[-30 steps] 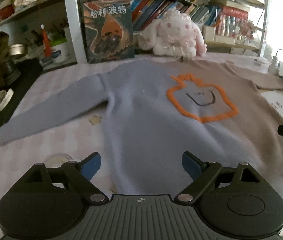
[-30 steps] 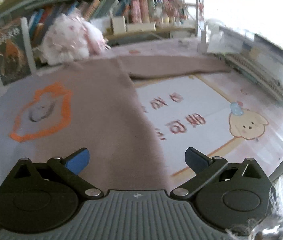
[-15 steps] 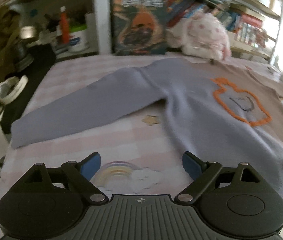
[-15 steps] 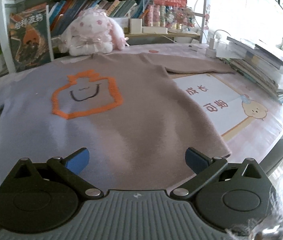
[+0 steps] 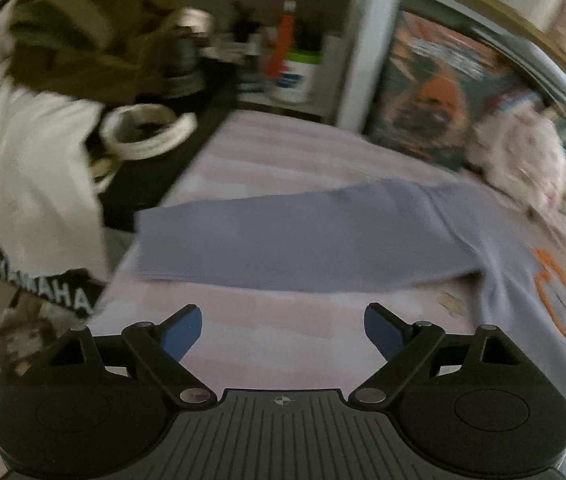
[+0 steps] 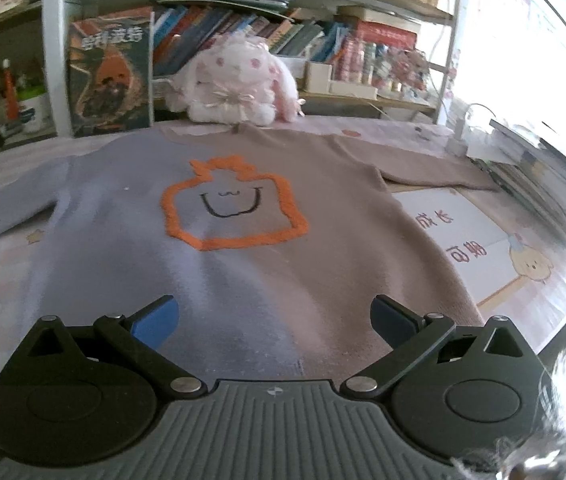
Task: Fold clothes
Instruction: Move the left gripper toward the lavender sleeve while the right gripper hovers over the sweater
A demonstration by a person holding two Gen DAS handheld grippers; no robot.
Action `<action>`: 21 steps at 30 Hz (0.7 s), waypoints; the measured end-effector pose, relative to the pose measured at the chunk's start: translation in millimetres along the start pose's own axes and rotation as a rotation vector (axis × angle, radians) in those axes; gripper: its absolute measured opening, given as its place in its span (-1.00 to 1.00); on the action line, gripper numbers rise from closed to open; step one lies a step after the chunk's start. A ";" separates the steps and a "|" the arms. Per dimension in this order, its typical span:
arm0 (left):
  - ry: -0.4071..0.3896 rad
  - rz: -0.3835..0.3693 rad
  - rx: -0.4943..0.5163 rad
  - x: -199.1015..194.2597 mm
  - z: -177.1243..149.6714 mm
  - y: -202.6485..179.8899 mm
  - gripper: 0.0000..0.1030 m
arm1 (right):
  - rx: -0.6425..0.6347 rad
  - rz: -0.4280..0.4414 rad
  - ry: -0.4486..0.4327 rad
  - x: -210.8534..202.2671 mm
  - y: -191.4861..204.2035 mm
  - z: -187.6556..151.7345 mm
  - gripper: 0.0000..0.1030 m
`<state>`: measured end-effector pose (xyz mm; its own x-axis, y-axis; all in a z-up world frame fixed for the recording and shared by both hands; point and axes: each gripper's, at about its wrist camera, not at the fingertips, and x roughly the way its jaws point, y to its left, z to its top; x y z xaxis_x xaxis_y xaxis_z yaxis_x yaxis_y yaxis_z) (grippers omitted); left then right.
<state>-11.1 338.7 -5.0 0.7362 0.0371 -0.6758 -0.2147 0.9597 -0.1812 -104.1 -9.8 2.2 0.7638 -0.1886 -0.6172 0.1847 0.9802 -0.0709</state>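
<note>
Swinging left since the earlier frame, your left gripper (image 5: pixel 283 326) now faces the sweater's blue-grey sleeve (image 5: pixel 283 240), which lies flat across the pink bench (image 5: pixel 267 344) ahead of fingers (image 5: pixel 183 330) spread wide apart and holding nothing. Your right gripper (image 6: pixel 275 320) has settled squarely over the sweater (image 6: pixel 243 256), its hem just beyond the parted, empty fingers (image 6: pixel 155 320); the orange outline motif (image 6: pixel 235 208) sits mid-chest. A plush rabbit (image 6: pixel 239 80) rests just beyond the collar, below the shelved books (image 6: pixel 243 32).
</note>
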 end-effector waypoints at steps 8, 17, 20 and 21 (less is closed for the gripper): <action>-0.080 0.040 -0.186 6.8 6.4 44.2 0.71 | -0.049 0.006 0.038 -2.1 4.4 -3.7 1.00; -0.079 -0.016 -0.359 27.8 17.8 72.1 0.19 | -0.063 -0.018 0.061 -5.1 -0.3 -8.0 1.00; -0.068 -0.063 -0.420 31.8 19.5 73.9 0.10 | -0.068 -0.023 0.061 -6.8 -1.1 -8.7 1.00; -0.060 -0.095 -0.446 34.3 19.4 73.8 0.07 | -0.069 -0.024 0.062 -7.0 -1.0 -8.9 1.00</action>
<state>10.7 416.2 -27.7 0.7990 -0.0164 -0.6012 -0.3900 0.7468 -0.5387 -115.1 -9.0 -0.4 0.7195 -0.2105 -0.6618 0.1580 0.9776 -0.1392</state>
